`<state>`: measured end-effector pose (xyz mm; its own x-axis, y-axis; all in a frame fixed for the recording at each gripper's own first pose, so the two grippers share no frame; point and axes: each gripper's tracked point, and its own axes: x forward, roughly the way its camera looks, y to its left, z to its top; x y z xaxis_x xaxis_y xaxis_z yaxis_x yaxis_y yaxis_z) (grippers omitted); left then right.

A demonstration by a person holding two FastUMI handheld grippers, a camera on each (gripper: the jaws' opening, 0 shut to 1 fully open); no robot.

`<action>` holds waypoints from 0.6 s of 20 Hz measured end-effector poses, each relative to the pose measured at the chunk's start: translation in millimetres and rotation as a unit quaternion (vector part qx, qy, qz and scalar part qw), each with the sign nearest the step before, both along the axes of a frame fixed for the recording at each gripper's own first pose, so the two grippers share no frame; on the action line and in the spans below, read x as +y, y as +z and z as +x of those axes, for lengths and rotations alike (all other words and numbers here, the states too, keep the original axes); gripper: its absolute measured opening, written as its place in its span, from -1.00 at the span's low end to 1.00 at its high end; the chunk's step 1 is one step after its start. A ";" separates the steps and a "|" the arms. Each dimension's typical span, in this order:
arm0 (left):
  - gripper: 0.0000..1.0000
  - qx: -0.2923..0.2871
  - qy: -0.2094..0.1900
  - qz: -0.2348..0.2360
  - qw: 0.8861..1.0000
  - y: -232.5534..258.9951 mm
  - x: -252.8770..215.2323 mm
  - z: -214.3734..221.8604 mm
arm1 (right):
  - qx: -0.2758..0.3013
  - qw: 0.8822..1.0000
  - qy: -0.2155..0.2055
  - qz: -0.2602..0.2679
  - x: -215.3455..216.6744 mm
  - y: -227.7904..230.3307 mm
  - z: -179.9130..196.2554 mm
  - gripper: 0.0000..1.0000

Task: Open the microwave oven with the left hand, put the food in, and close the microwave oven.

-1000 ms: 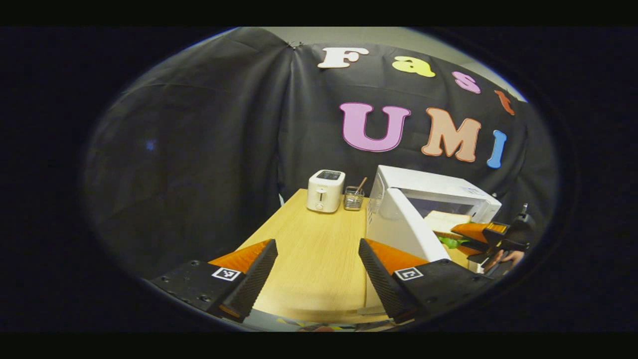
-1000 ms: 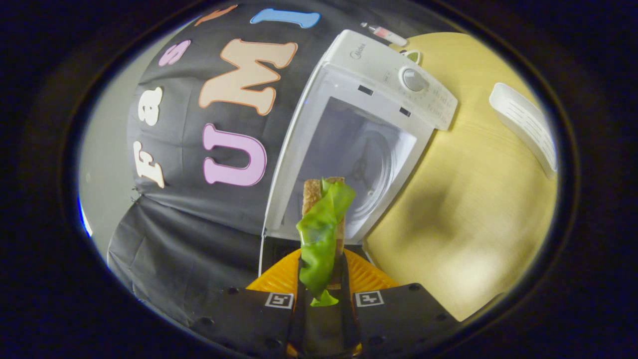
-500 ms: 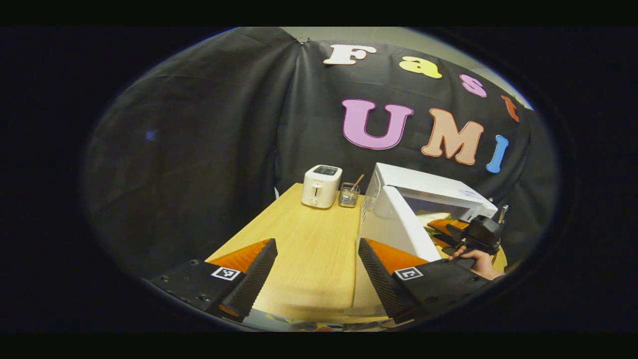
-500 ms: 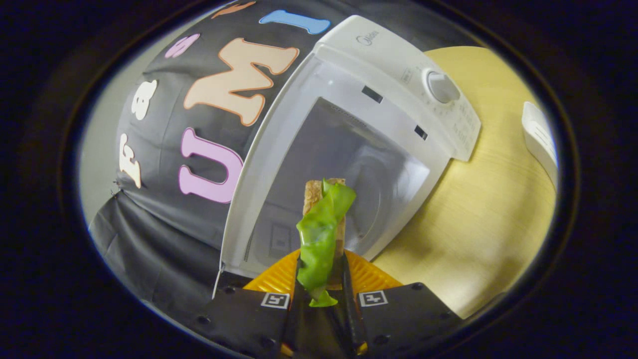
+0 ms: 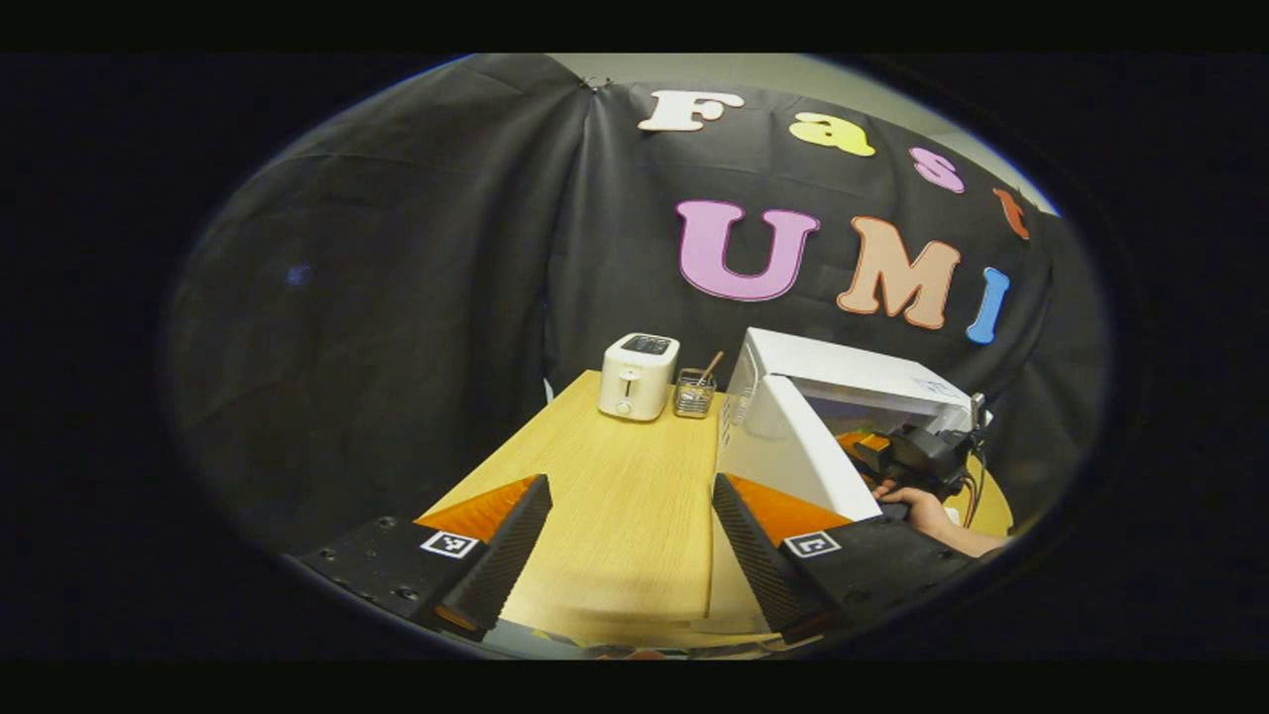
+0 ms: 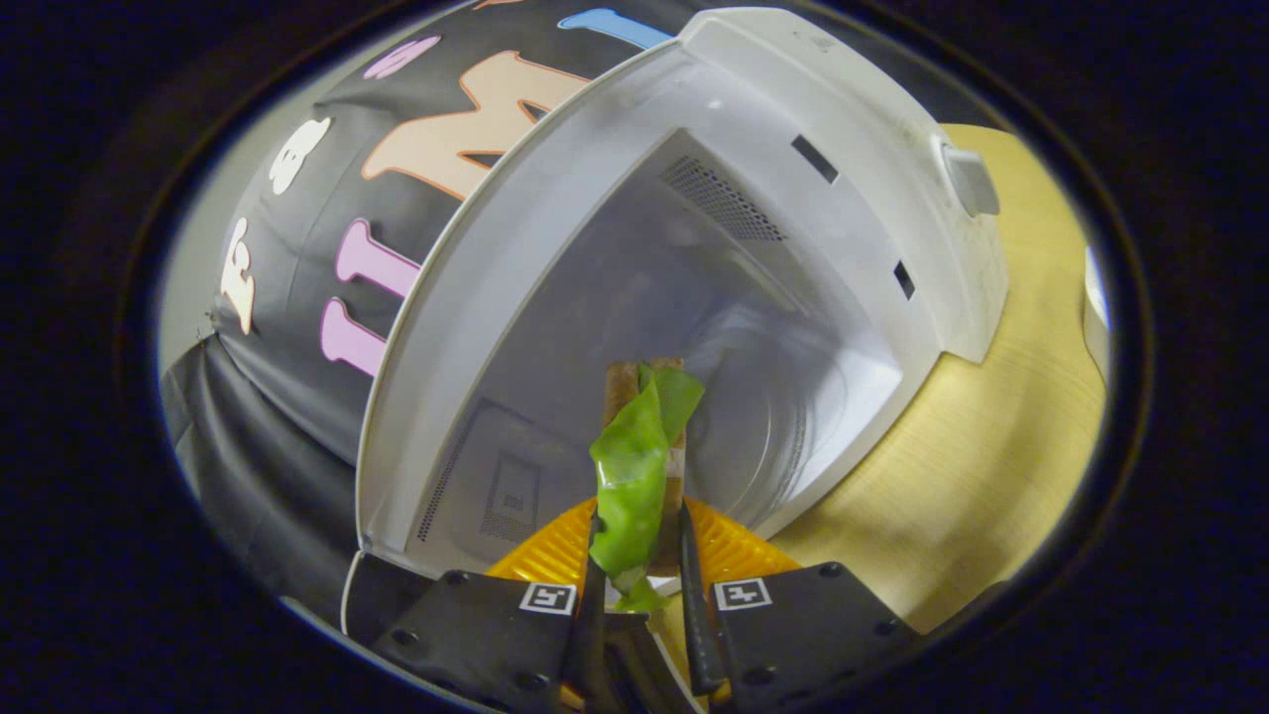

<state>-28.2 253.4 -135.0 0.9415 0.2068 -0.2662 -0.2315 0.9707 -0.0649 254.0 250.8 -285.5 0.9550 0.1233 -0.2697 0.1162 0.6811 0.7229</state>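
The white microwave (image 5: 853, 372) stands on the wooden table with its door (image 5: 798, 451) swung open toward me. In the right gripper view its cavity (image 6: 684, 327) gapes wide and near. My right gripper (image 6: 639, 555) is shut on a sandwich (image 6: 639, 466) of bread with a green lettuce leaf, held upright right at the cavity's mouth. In the left gripper view that gripper (image 5: 907, 456) and the hand holding it reach into the microwave opening. My left gripper (image 5: 630, 540) hangs open over the table's near edge, left of the door, with nothing between its fingers.
A white toaster (image 5: 637, 377) and a small wire holder (image 5: 694, 395) with a stick stand at the table's (image 5: 615, 496) far end, left of the microwave. The microwave's dial (image 6: 967, 178) is at its right side. A white object (image 6: 1094, 317) lies at the far right.
My right gripper has carried the sandwich forward, from in front of the microwave to the cavity's mouth. My left gripper has hardly moved and stays open.
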 end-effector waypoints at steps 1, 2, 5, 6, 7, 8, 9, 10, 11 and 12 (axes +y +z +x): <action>0.97 0.003 0.002 -0.003 1.000 -1.4 1.7 -0.3 | -0.001 1.000 -0.003 -0.003 0.5 -0.3 2.1 -0.28; 0.92 0.006 0.002 -0.006 1.000 -4.1 3.0 0.4 | -0.003 1.000 -0.008 -0.011 -0.5 -1.7 4.9 -0.43; 0.86 0.013 0.005 -0.010 1.000 -7.3 5.1 2.6 | 0.001 0.999 -0.015 -0.049 -3.8 -8.9 11.9 -0.43; 0.86 0.015 0.005 -0.011 1.000 -8.5 5.6 3.4 | 0.007 0.998 -0.019 -0.062 -7.4 -13.5 13.0 -0.41; 0.86 0.016 0.005 -0.010 1.000 -8.7 6.6 3.9 | 0.012 0.997 -0.023 -0.070 -11.7 -14.6 12.9 -0.23; 0.86 0.016 0.005 -0.009 1.000 -9.3 7.6 4.4 | 0.011 0.997 -0.029 -0.074 -13.3 -11.9 12.7 -0.22; 0.86 0.016 0.004 -0.009 1.000 -8.3 8.2 4.6 | 0.013 0.995 -0.040 -0.087 -17.4 -12.3 13.2 -0.07; 0.86 0.016 0.004 -0.008 1.000 -8.7 8.3 4.9 | 0.014 0.992 -0.053 -0.113 -26.1 -14.6 14.2 -0.17; 0.92 0.015 0.003 -0.007 1.000 -7.8 7.9 5.9 | 0.020 0.989 -0.059 -0.136 -32.6 -16.1 13.0 -0.02; 0.92 0.015 0.002 -0.007 1.000 -8.2 7.5 7.0 | 0.021 0.988 -0.056 -0.145 -31.6 -15.7 11.7 -0.06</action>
<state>-21.2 260.9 -143.2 0.9321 0.2066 -0.2975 -0.2372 0.9689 -0.0703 265.7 219.2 -301.2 0.9458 -0.0700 -0.3170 0.2270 0.8406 0.4918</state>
